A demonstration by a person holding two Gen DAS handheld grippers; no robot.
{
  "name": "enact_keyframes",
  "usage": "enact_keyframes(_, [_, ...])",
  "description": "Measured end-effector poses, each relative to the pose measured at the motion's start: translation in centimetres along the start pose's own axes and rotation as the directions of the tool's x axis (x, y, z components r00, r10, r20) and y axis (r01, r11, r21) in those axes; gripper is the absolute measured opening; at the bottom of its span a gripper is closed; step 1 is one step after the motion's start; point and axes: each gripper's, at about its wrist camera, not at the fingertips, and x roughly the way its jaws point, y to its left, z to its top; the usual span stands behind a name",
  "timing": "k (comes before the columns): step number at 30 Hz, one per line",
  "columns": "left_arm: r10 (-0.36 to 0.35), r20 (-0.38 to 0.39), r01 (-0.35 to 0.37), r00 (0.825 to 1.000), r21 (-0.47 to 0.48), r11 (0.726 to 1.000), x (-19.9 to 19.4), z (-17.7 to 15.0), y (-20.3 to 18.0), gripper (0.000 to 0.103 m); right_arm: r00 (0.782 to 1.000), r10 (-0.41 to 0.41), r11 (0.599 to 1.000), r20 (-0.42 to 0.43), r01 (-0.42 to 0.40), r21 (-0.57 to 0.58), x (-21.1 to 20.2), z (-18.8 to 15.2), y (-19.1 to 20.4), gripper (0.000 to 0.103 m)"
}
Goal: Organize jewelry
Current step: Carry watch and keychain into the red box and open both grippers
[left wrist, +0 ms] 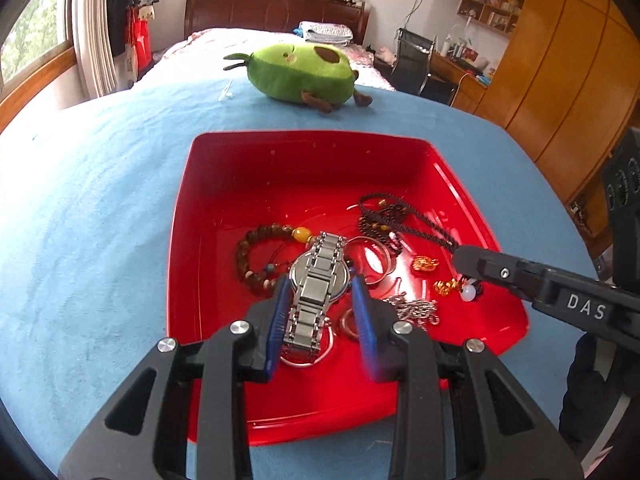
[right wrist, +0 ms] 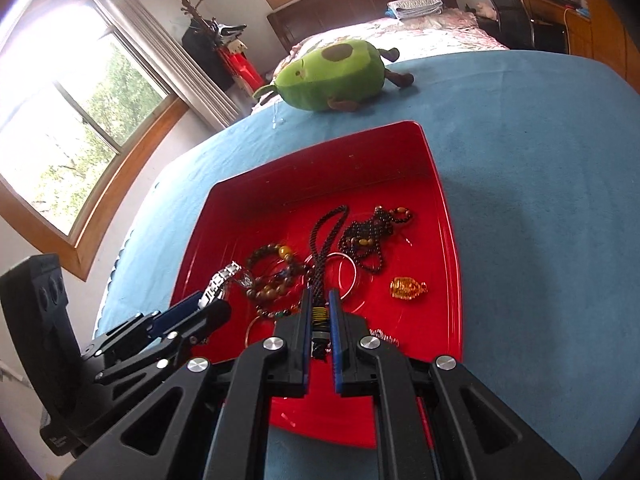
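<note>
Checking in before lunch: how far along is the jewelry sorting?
Nothing looks sorted yet. The left gripper holds the steel watch; the right gripper grips the dark braided cord. Beaded bracelet, bangles and gold charm still lie loose in the red tray.

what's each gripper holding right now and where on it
Left gripper clamps the silver watch across its case. Right gripper pinches the dark braided cord necklace near its yellow-wrapped end.

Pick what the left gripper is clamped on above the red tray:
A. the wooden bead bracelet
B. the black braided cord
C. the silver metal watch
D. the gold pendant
C: in the left wrist view the left gripper's blue pads flank the silver metal watch.
</note>
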Motion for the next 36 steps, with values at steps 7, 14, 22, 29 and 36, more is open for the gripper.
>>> enact_keyframes(7, [0.010,-0.012,-0.010,1.000,-0.007,1.000,0.8,0.0,0.4,0.030,1.000,-0.019,1.000,-0.008,0.019,-0.009,0.4,-0.2,0.2,0.007])
enact_keyframes(14, [0.026,0.008,-0.025,1.000,-0.006,1.000,0.3,0.0,0.4,0.033,0.996,-0.089,0.994,0.030,0.090,-0.058,-0.1,-0.2,0.8,0.021])
enact_keyframes(22, [0.039,0.019,-0.039,0.999,-0.006,0.999,-0.7,-0.5,0.4,0.036,0.994,-0.104,0.991,0.032,0.107,-0.084,-0.7,-1.0,1.7,0.021])
enact_keyframes(29, [0.068,0.051,-0.068,0.996,-0.009,0.998,-2.7,-1.5,0.6,0.049,0.989,-0.131,0.986,0.074,0.138,-0.099,-2.6,-2.1,2.0,0.033])
enact_keyframes(36, [0.109,0.086,-0.109,0.990,-0.010,0.994,-4.9,-3.3,0.8,0.055,0.981,-0.154,0.980,0.113,0.167,-0.110,-4.0,-3.3,1.8,0.046])
